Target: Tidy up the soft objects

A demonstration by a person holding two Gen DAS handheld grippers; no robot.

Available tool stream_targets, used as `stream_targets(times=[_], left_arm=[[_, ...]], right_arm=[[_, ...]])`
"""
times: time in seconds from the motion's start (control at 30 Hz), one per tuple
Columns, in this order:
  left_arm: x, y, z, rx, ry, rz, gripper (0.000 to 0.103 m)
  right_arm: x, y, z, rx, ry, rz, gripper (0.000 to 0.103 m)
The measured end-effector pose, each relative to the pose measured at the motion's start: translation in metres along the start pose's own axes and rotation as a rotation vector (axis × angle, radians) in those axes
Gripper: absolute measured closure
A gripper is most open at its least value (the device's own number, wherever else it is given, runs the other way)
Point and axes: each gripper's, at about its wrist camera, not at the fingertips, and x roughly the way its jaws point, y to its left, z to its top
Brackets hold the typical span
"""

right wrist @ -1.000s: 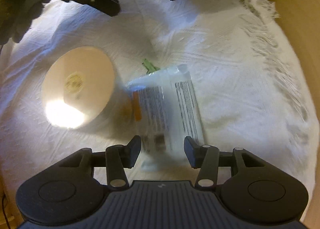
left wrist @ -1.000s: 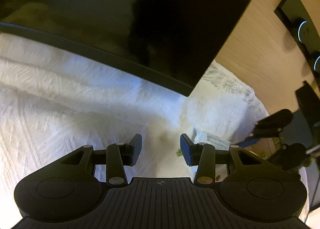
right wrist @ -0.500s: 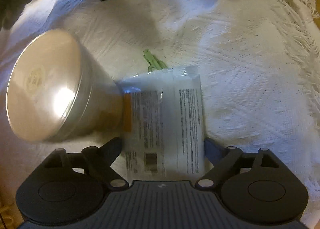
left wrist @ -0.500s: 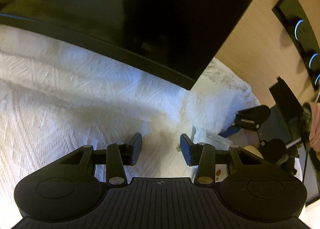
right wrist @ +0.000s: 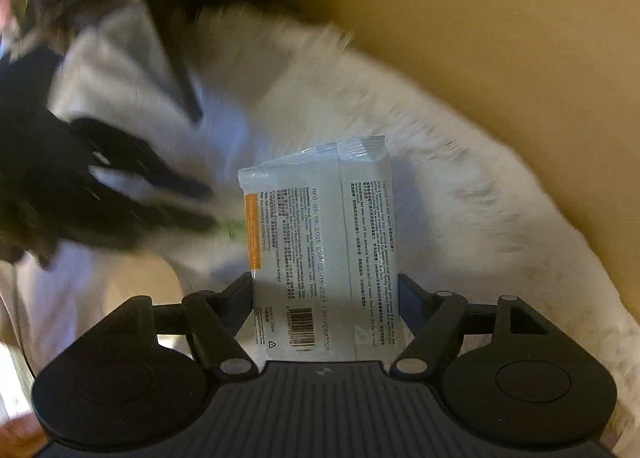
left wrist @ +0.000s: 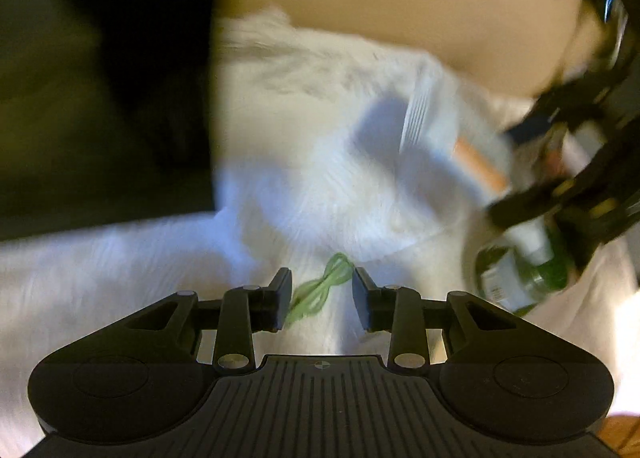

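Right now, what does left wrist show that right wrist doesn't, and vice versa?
Left wrist only: the green band lying whole between the closing left gripper's jaws, untouched, and a green bottle.

Right wrist only: the wipes pack's printed back and barcode, the right gripper closing on its sides.

Both: the white cloth, the pack, each other's gripper, blurred.
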Motion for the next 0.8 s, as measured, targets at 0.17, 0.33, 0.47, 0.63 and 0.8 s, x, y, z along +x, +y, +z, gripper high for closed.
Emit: stream_targets(times=[0.17,0.33,0.47,0.63,0.8], left_arm=[[0.035,-0.030,0.033,0.168,0.183,0.076,0.065],[0.065,-0.047,0.046,0.233,0.384,0.158,0.066],[0.084,-0.059,0.048,0.350,0.470,0.260,0.060],[0.076,-0.056,0.048,0.339,0.431,0.217,0.065],[0.052,-0.037,0.037,0.237,0.316,0.196,0.088]], right_arm=[[-0.024,-0.012,-0.018,0.135,-0.051,-0.001,0.029],[-0.038,-0.017,-0.027,0.221,-0.095,-0.002,0.029],[-0.048,-0.025,-0.034,0.253,-0.124,0.007,0.029],[-0.054,-0.030,-0.047,0.277,-0.141,0.014,0.029],[-0.055,-0.034,-0.045,0.313,-0.161,-0.003,0.029]])
